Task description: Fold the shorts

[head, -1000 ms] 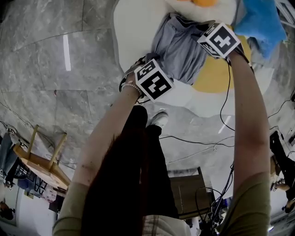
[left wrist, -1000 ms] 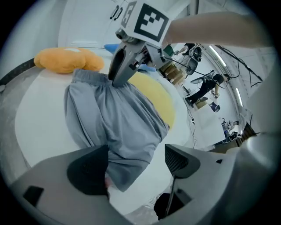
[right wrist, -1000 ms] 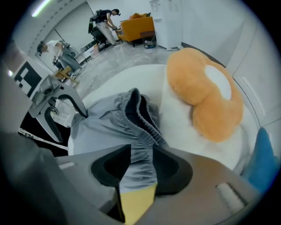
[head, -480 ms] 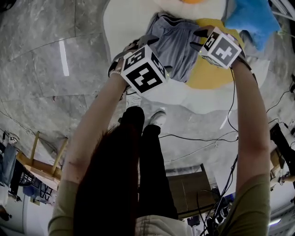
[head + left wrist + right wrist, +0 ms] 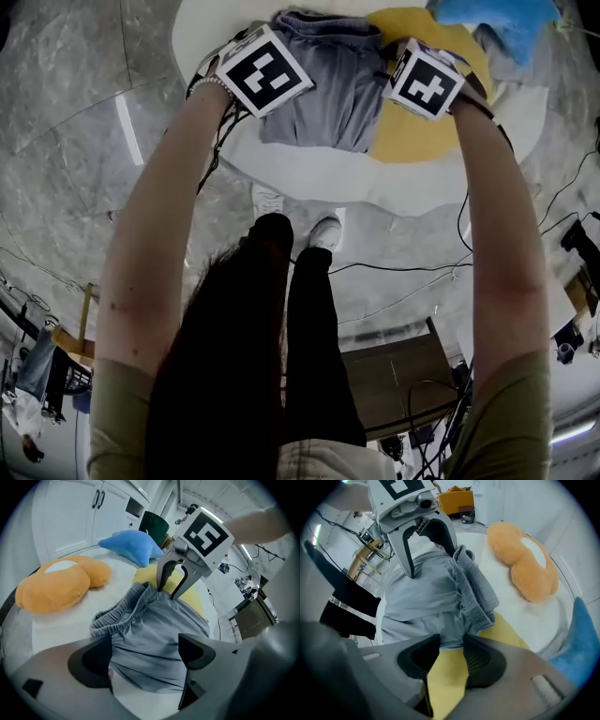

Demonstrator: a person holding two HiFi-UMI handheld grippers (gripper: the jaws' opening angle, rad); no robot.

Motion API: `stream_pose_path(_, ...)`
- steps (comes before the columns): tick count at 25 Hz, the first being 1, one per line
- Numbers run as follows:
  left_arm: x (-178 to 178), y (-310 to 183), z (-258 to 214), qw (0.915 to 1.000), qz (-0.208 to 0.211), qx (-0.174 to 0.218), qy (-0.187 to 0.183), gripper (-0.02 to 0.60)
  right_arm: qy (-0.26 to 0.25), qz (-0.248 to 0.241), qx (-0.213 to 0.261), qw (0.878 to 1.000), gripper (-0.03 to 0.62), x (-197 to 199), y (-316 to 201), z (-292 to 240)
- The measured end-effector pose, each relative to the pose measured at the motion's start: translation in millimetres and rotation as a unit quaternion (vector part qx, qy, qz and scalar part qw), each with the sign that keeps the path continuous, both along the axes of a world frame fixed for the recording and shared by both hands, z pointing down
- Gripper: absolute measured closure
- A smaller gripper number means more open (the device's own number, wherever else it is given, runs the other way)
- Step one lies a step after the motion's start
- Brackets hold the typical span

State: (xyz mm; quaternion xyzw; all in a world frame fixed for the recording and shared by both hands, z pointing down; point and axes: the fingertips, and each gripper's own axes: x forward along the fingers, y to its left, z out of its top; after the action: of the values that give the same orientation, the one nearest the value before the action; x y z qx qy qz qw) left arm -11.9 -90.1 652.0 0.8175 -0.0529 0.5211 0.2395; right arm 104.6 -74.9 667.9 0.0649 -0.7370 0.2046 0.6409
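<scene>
Grey shorts (image 5: 323, 80) lie on the round white table (image 5: 309, 178), their elastic waistband (image 5: 122, 613) bunched towards the far side. My left gripper (image 5: 143, 653) sits over the shorts' left side. Its jaws are opening, and the cloth lies between them with the pads not pressing on it. My right gripper (image 5: 451, 656) is shut on the shorts' right edge near the waistband. In the left gripper view the right gripper (image 5: 169, 585) pinches that corner. The marker cubes hide both pairs of jaws in the head view.
A yellow cloth (image 5: 422, 131) lies under the shorts' right side. An orange plush cushion (image 5: 56, 588) and a blue pillow (image 5: 133, 545) rest at the back of the table. Cables (image 5: 403, 267), a cardboard box (image 5: 389, 370) and a wooden stool (image 5: 75, 333) stand on the floor.
Both grippers moved away across the table, taking the shorts from the near edge towards the middle, where they now lie flatter. The left gripper rolled and its jaws spread wider.
</scene>
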Motion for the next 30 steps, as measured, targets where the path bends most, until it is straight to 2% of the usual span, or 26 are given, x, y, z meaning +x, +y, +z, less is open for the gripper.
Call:
stream_pose_path(3,6.8,-5.2,-7.5,0.9998,-0.006,0.006,0.018,0.155,-0.017,0.018,0.007,1.000,0.447,-6.0,-2.7,-4.5)
stream_pose_path(6,5.1,-3.9,-26.3,0.9996,-0.012,0.010,0.025,0.155,-0.058,0.058,0.030,0.996,0.447,-17.2,-9.6,-24.5)
stream_pose_path(8,-2.4,-7.8,-45.3,0.9983,-0.040,0.030,0.031,0.155,-0.087,0.099,0.069,0.989,0.447,-20.1,-15.0,-45.3)
stream_pose_path(10,-7.3,-12.5,-67.9,0.9932,-0.090,0.051,0.053,0.156,-0.118,0.152,0.131,0.972,0.447,-18.4,-20.8,-72.7)
stream_pose_path(12,-11.1,-17.3,-95.1,0.9827,-0.150,0.071,0.082,0.156,-0.150,0.210,0.198,0.946,0.447,-15.3,-25.2,-106.5)
stream_pose_path(16,-20.2,-12.5,-164.7,0.9514,-0.252,0.117,0.133,0.156,-0.205,0.297,0.316,0.877,0.447,-11.6,-13.9,-189.9)
stream_pose_path(19,-19.5,12.6,-229.8,0.9334,-0.285,0.141,0.167,0.156,-0.233,0.346,0.377,0.827,0.447,-1.9,12.2,-266.9)
stream_pose_path(21,-20.6,31.1,-280.1,0.9244,-0.296,0.157,0.183,0.156,-0.259,0.374,0.402,0.795,0.447,0.1,30.0,-325.4)
stream_pose_path(23,-25.1,43.4,-336.1,0.9116,-0.310,0.185,0.196,0.156,-0.285,0.393,0.419,0.767,0.447,2.3,47.1,-382.7)
stream_pose_path(26,-32.0,62.4,-424.3,0.8843,-0.340,0.232,0.220,0.156,-0.318,0.423,0.435,0.729,0.447,6.8,75.3,-469.8)
stream_pose_path(28,-38.7,79.1,-481.5,0.8614,-0.369,0.261,0.232,0.156,-0.338,0.439,0.440,0.707,0.447,8.3,96.7,-526.6)
stream_pose_path(30,-45.4,99.2,-536.9,0.8362,-0.399,0.285,0.245,0.156,-0.356,0.446,0.445,0.690,0.447,7.5,119.6,-582.3)
